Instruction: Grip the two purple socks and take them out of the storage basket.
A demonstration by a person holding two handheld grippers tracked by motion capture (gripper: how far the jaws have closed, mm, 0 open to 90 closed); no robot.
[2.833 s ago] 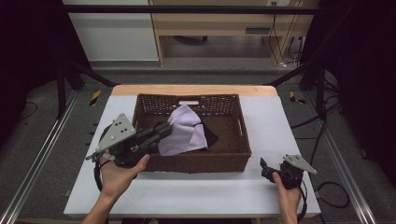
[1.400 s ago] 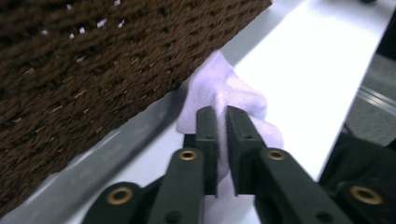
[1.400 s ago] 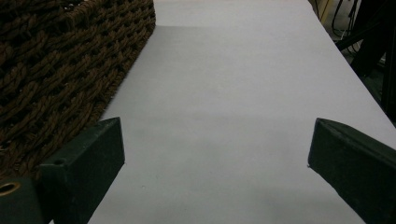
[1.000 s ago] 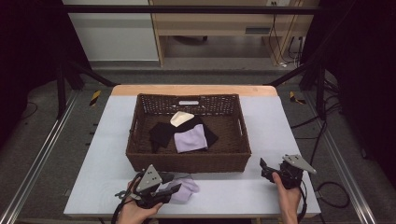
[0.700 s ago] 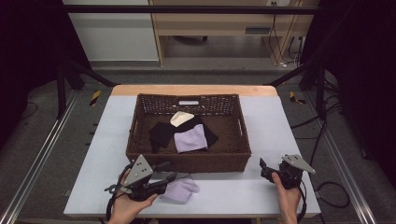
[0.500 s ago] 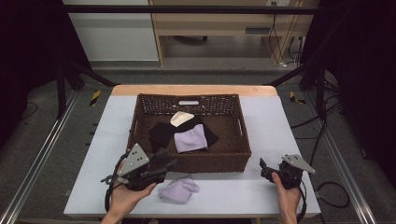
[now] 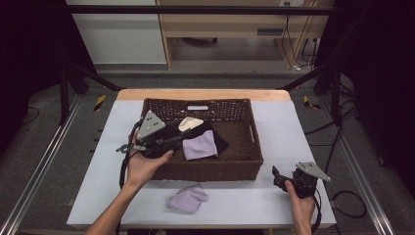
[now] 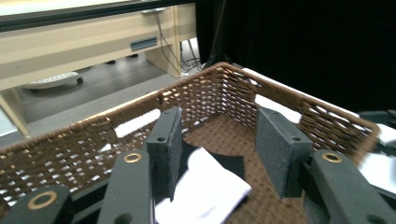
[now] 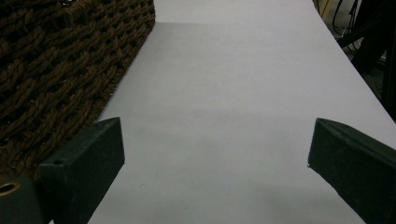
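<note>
A brown wicker basket (image 7: 215, 171) stands mid-table and holds a lilac cloth (image 7: 199, 145), a cream cloth (image 7: 190, 123) and a black cloth (image 7: 221, 143). A second lilac cloth (image 7: 186, 199) lies crumpled on the white table in front of the basket. My left gripper (image 7: 177, 135) hovers over the basket's left part, open and empty. In the left gripper view its jaws (image 8: 217, 126) frame a pale cloth (image 8: 205, 186) lying on the black cloth (image 8: 232, 163) inside the basket (image 8: 205, 93). My right gripper (image 7: 280, 178) rests open at the table's front right, beside the basket wall (image 9: 56, 60).
The white table (image 7: 288, 122) has bare strips left and right of the basket; bare table (image 9: 224, 70) stretches ahead of the right gripper. A wooden desk and cables stand beyond the far edge. Metal frame rails flank the table.
The left gripper carried a lilac cloth from the basket to the table's front, let it go there, then moved back up over the basket's left side. The right gripper stayed put.
</note>
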